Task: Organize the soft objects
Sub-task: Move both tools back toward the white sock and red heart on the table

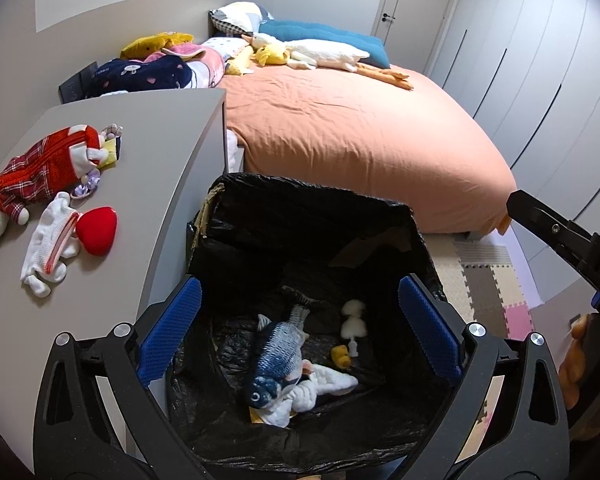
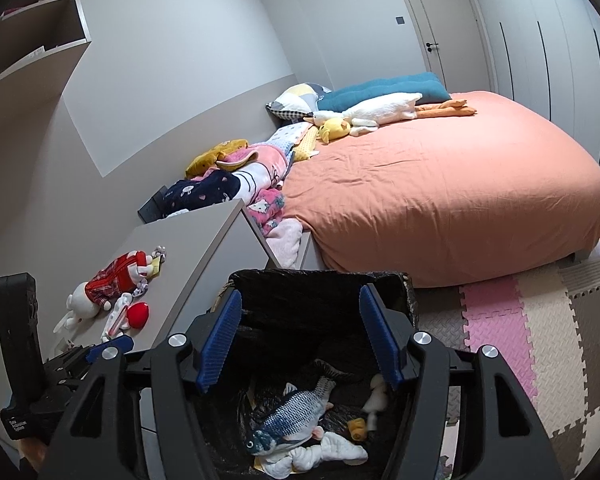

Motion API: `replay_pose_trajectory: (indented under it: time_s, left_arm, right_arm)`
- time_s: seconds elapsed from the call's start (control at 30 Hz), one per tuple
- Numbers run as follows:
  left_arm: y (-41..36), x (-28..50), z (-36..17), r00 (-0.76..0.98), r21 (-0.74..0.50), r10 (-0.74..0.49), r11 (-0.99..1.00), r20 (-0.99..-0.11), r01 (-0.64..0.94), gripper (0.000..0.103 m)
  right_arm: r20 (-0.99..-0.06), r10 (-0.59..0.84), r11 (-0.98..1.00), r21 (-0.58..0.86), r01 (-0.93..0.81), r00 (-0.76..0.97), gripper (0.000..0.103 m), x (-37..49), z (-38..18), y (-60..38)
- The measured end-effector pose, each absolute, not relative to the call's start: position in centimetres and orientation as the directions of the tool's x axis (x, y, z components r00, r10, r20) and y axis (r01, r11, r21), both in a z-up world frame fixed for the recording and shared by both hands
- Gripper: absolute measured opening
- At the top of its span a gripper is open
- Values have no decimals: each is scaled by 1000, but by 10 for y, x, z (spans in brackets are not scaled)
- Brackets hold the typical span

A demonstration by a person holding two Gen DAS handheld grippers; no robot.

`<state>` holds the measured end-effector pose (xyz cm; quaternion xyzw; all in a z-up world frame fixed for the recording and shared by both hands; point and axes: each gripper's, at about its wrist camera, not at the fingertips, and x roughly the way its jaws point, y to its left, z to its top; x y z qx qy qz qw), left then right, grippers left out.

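Down in the bottom of the black-lined bin [image 1: 300, 216], a blue plush fish [image 1: 278, 354] lies across a white soft toy [image 1: 324, 386], with a small yellow toy [image 1: 342, 354] and a white fluffy piece [image 1: 354, 320] just beside them. Over the bin's mouth the left gripper [image 1: 300, 336] hangs with its blue pads spread as wide as they go, nothing between them. The right gripper [image 2: 300, 340] points into the same bin from alongside, its jaws partly apart and likewise empty. On the grey tabletop [image 1: 160, 152] beside the bin, toward its far left edge, a rabbit doll in red plaid [image 1: 40, 176] lies on its side; nearer the front edge sit a white striped sock [image 1: 50, 248] and a red heart cushion [image 1: 98, 230], touching each other. Beyond the tabletop stretches the bed [image 1: 360, 136] under an orange sheet, a long white goose plush [image 1: 324, 54] by its pillows.
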<state>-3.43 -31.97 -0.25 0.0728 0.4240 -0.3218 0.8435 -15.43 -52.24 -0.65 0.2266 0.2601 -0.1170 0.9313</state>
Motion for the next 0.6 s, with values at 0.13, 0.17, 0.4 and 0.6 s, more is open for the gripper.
replay_pose_trajectory:
  time_s: [0.13,0.17,0.4,0.6]
  left_arm:
    - [-319,-36,-3,437,-142,-479,781,-762,609,96]
    - [-318,-36,-3,438,-140,-478,781,-762,609,96]
    - [-312,-32,-1,464,-112,-457,793,-759,599,96]
    - [-295,-24,1,486,-109,-441,815,-755,570,96]
  right_arm:
    - [-543,-106,873,350,339,833,63,-151,-7,-519]
    - [-542,-105,873,351,338,834,63,-150,-7,-519]
    - [-540,-93,877,354,326,837,63,-145,-10,-514]
    - [-545,-65,884,356,302,836,63,-135,-13,-504]
